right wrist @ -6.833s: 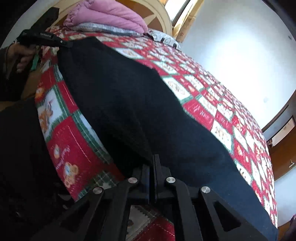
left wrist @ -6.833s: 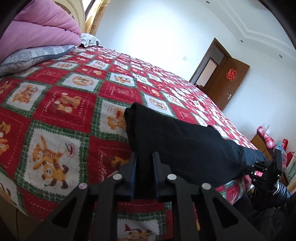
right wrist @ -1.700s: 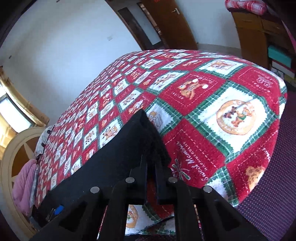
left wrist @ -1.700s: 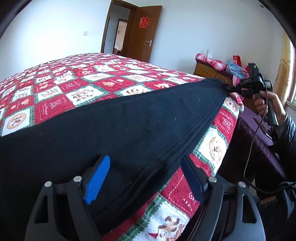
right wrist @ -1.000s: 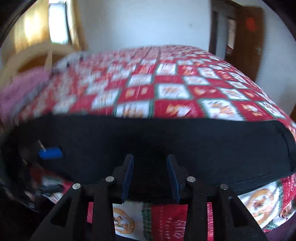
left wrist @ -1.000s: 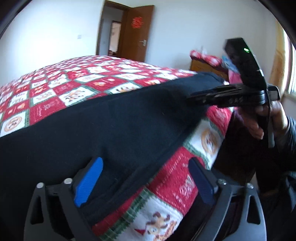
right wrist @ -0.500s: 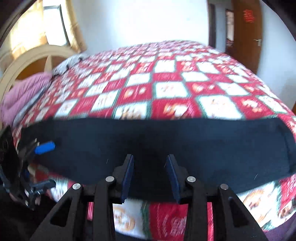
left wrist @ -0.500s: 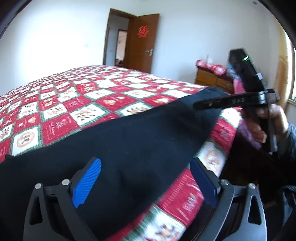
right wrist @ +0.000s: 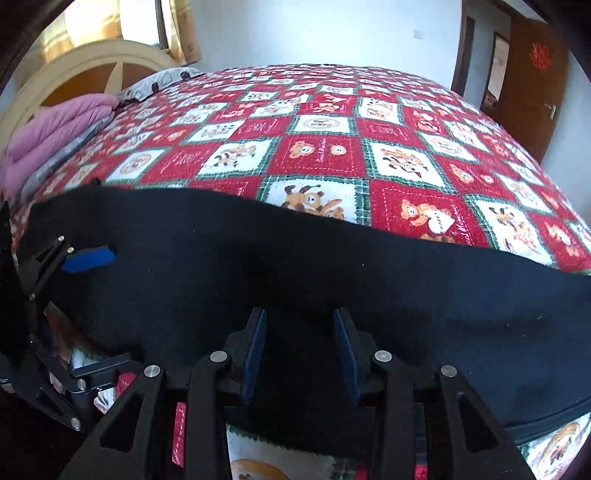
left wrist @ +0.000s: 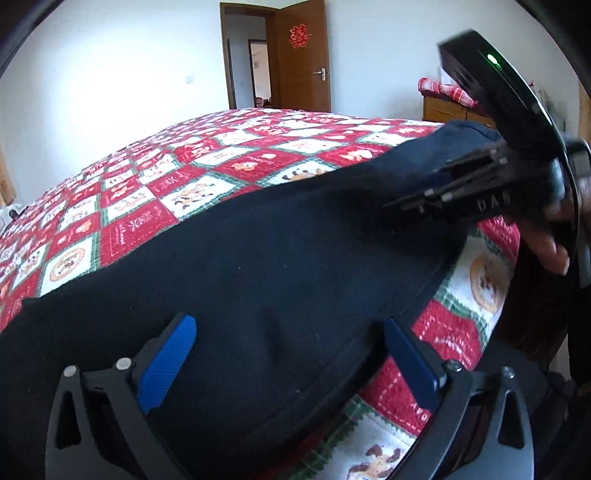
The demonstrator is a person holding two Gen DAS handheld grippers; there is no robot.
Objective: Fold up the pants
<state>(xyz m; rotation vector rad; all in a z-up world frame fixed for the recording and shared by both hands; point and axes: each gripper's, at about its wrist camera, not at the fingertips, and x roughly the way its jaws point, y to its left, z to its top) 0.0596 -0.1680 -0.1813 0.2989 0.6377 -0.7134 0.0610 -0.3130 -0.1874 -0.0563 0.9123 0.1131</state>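
Both tools stand over the black pants (right wrist: 295,266), which lie in a long band along the near edge of the bed's red checked quilt (right wrist: 325,147). My left tool (left wrist: 288,354) is spread wide, blue pads clear of the cloth. My right tool (right wrist: 299,350) now has its jaws partly apart above the fabric, where earlier it was pinched on a pant end. On its side I read only "DA". A red paper emblem (left wrist: 300,36) hangs on the door.
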